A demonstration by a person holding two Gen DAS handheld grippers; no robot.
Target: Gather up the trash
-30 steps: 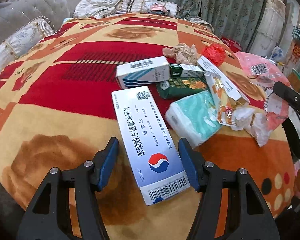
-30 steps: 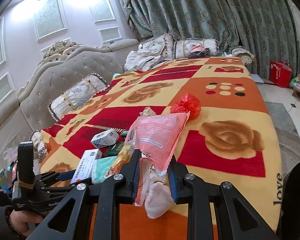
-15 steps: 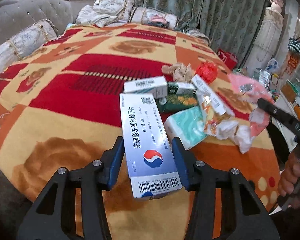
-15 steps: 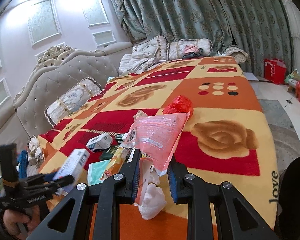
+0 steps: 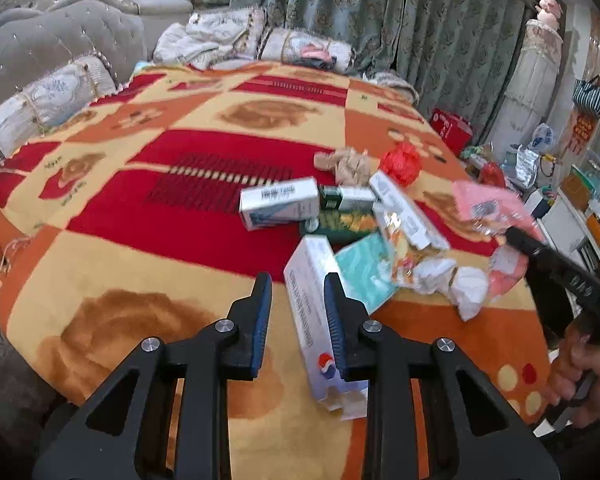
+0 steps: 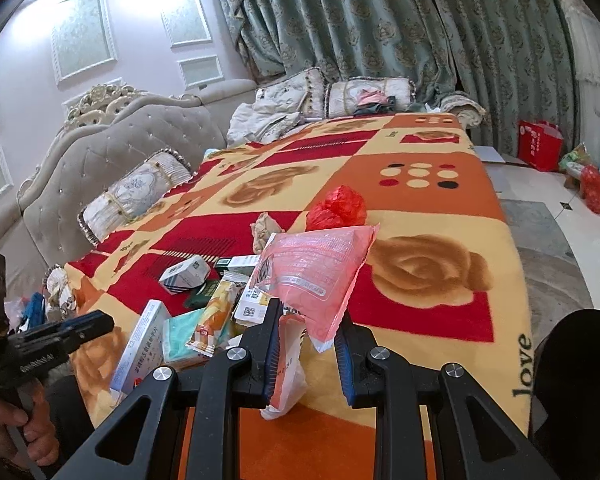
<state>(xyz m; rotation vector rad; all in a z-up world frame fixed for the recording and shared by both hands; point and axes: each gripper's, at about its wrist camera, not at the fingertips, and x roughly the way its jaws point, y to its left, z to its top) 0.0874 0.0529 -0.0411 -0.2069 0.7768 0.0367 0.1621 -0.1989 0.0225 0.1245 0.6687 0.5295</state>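
Between the blue pads of the left tool (image 5: 296, 300) nothing is being held: its jaws are standing parted, and the long white medicine box (image 5: 314, 312) is lying just outside its right pad, tilted on the bed's patterned blanket (image 5: 140, 240). Just beyond that box a teal tissue pack (image 5: 364, 270) and a snack wrapper (image 5: 400, 248) are lying together, with another white box (image 5: 278, 202) farther ahead. Ahead and to the right a crumpled paper (image 5: 348, 164) and a red plastic ball (image 5: 400, 162) are sitting near each other. Over on the right tool (image 6: 306, 344), a pink plastic bag (image 6: 320, 268) is sticking up from the gap between its pads; whether the pads are pinching it I cannot tell. Far ahead, pillows (image 6: 136, 196) are leaning against the headboard.
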